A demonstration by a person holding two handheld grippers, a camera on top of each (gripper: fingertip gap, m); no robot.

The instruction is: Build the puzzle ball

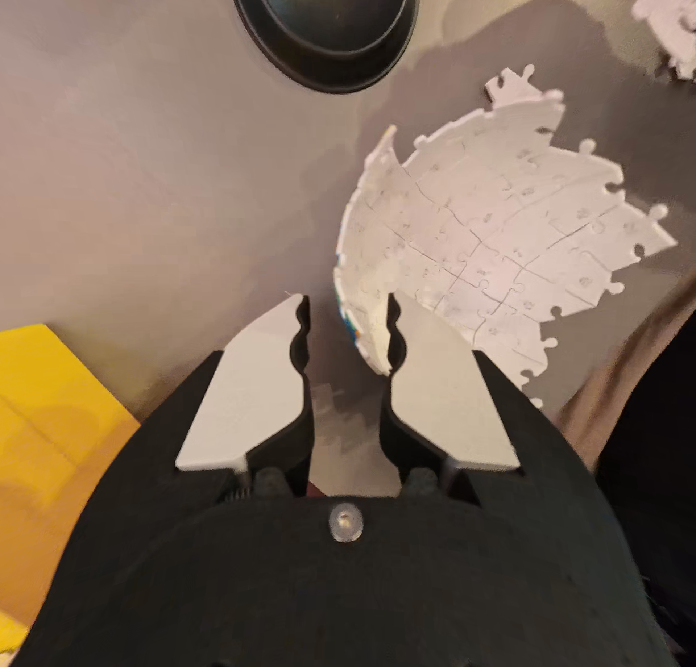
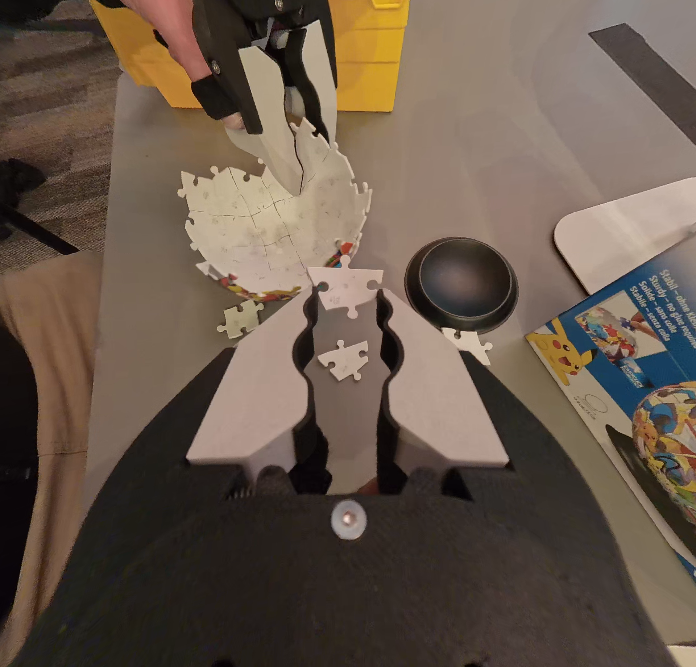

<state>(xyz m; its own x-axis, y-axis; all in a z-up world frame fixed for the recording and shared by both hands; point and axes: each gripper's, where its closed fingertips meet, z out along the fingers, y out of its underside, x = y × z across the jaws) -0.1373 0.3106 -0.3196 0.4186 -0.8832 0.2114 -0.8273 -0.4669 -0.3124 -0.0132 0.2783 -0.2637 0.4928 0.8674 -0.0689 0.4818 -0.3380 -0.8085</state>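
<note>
Two grippers: both in view, each held by a person.
Left gripper [image 2: 301, 182]: clamped on the rim of the half-built puzzle ball [image 2: 263, 231], which sits open side up.
Right gripper [image 2: 346, 295]: pinching a loose puzzle piece [image 2: 346, 285] at its fingertips, right beside the shell's near edge.
Spare piece [image 2: 344, 359]: on the table below, between the right fingers.
Black stand [image 2: 461, 287]: just right of the right gripper's tips.

Both wrist views look down, close; share puzzle shell [image 1: 489, 242], black stand [image 2: 461, 285].
</note>
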